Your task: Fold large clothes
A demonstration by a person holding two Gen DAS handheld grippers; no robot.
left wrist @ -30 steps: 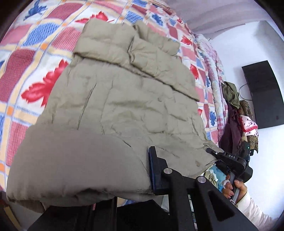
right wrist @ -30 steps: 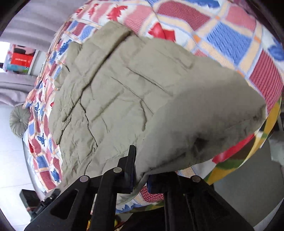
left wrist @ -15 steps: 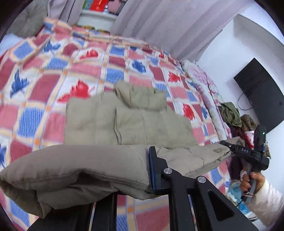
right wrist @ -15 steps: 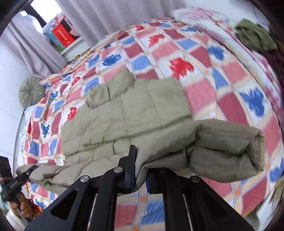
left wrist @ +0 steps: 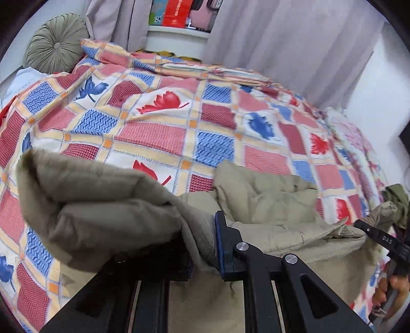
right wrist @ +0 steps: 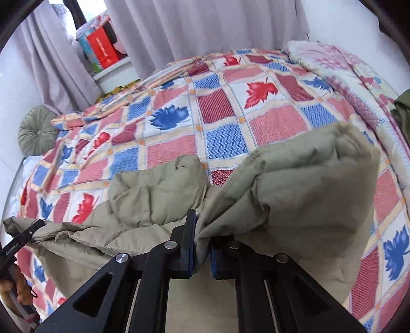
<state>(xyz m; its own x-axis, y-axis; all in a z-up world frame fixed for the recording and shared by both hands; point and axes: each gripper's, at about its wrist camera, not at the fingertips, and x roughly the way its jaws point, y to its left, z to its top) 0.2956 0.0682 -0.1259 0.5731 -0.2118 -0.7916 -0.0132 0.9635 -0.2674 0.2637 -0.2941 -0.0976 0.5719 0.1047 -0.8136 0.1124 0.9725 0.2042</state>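
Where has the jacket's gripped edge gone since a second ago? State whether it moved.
Yes. The jacket edge, clamped by the left gripper and right gripper, has been lifted and carried toward the curtain, leaving less jacket flat on the bedspread.

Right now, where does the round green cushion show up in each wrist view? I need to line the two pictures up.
Left wrist view: the round green cushion sits at the top left, at the head of the bed, beside the curtain.
Right wrist view: it sits at the left edge, about mid-height, below the curtain.
Shared landmark: the red box on the white shelf between the curtains appears in both.
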